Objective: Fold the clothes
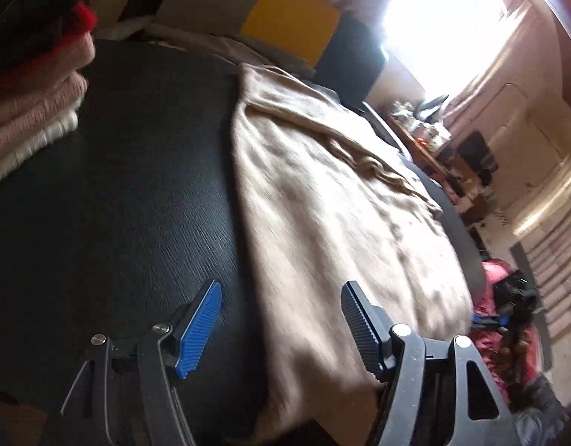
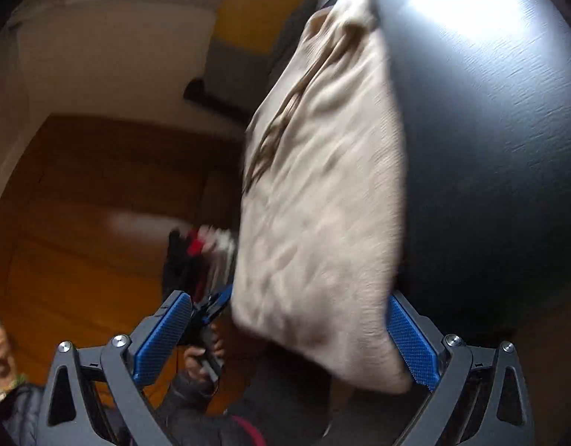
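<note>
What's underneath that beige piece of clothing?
The beige garment lies on a black table, whose textured top shows bare beside it. Whatever sits directly beneath the cloth is covered. Its near edge hangs past the table's edge.

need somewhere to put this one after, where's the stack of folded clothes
In the left wrist view, the stack of folded clothes sits at the upper left on the black table, left of the beige garment.

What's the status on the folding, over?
Left gripper open, empty, over table. Right gripper open, nothing gripped. Beige garment flat, partly folded. Folded stack at far corner, clear of it.
</note>
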Motion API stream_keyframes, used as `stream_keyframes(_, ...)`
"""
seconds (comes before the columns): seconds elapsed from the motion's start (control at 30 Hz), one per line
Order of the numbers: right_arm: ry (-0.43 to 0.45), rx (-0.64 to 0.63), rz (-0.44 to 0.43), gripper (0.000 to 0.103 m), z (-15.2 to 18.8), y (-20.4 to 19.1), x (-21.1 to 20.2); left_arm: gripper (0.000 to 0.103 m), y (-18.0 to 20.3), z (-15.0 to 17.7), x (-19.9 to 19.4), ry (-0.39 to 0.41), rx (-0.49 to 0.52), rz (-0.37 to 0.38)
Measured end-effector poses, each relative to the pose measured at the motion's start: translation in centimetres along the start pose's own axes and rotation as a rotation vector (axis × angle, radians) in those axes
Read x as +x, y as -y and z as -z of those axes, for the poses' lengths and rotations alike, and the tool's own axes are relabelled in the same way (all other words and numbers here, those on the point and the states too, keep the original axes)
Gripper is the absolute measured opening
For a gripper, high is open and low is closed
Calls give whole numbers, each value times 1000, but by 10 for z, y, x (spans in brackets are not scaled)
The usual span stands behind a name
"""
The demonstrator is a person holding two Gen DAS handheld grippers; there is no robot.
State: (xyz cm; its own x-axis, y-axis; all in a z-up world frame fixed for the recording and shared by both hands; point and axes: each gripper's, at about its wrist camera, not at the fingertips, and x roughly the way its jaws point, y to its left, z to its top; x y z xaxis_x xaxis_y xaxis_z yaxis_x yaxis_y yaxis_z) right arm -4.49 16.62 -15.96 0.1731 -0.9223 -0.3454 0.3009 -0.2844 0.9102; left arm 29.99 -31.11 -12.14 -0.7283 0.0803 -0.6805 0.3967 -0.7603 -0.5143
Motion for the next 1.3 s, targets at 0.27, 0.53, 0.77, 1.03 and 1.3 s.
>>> stream_keyframes(0.27,-74,-30,-132,103,21,-1,31,68,13,15,-1,-31,30,33)
stream_keyframes(0.53,-113,-134,-20,103,27,-17,40,63,38,25,8,-100,56,23)
stream_keyframes(0.77,-175,-152,170,28,23,-24,66,12,41,17,31,-189,-12,-8)
stream_keyframes(1.03,-244,-160,151,31,39,-12,81,9,50,13,35,-229,66,-28)
stream_keyframes(1.3,-180,-230,62,30,30,-51,86,7,50,10,20,-193,45,219)
